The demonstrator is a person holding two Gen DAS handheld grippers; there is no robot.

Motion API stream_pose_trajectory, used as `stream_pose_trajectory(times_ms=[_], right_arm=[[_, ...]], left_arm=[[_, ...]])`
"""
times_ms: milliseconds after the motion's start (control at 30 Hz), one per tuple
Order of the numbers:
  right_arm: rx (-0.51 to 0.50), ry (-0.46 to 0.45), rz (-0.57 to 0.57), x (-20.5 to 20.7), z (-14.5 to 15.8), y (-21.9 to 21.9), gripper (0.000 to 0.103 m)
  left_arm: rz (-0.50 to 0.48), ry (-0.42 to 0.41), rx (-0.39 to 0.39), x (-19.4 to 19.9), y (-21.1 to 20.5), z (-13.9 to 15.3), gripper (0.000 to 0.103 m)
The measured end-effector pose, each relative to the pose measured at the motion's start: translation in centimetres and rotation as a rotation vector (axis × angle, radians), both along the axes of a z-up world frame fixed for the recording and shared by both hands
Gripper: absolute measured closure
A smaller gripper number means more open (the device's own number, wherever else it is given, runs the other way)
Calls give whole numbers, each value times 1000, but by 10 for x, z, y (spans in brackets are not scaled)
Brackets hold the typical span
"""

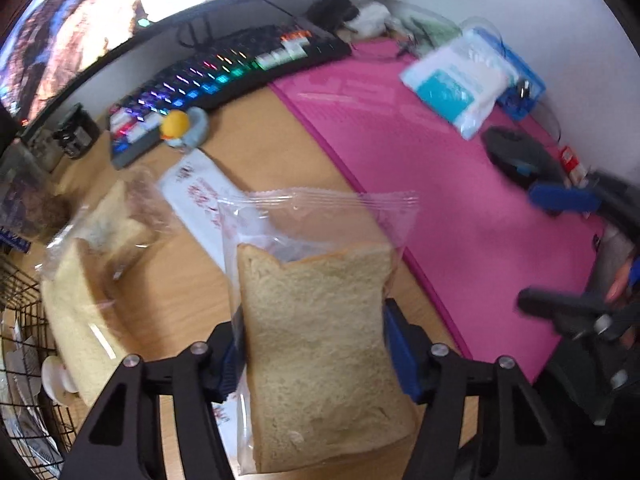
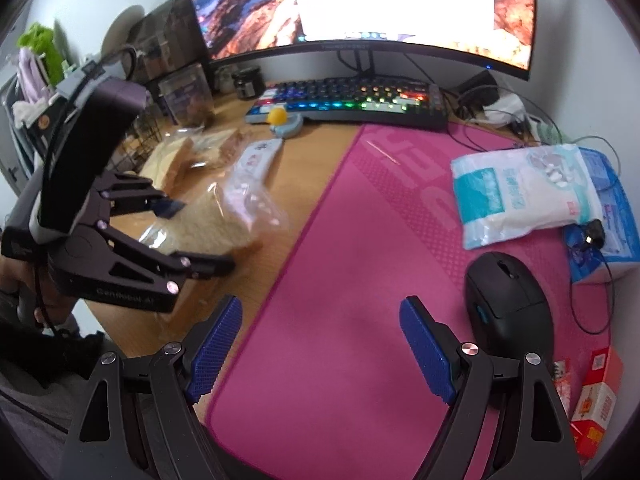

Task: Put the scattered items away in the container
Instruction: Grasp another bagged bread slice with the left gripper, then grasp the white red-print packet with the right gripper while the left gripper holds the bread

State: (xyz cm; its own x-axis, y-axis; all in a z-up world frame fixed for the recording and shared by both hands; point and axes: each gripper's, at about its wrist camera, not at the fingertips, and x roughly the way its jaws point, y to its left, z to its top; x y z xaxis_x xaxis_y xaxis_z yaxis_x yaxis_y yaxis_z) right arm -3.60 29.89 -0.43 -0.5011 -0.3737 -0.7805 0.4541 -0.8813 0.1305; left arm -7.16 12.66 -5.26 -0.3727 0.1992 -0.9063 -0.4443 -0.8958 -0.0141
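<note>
My left gripper is shut on a bagged slice of bread and holds it above the wooden desk; it also shows in the right wrist view. A second bagged bread lies at the left beside a black wire basket. A white packet with red print lies behind them. My right gripper is open and empty over the pink mat. A white and teal bag lies on the mat's far right.
A lit keyboard and monitor stand at the back. A yellow duck toy sits by the keyboard. A black mouse and a red-white box are at the right, with a blue box and cables.
</note>
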Motion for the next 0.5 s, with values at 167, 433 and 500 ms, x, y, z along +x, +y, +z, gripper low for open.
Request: stream_pose_trajectory(times_ms=[167,433,500], right_arm=[[21,3,90,-2,-1,-28,20],[33,-2,192,-31,-9,-82,21],[33,-21,186,-47,-15,-97,21]], left_arm=[[55,55,53,3,-33,33,35],[167,88,67,14,-94,52,35],[176,81,73,18,-105,52,35]])
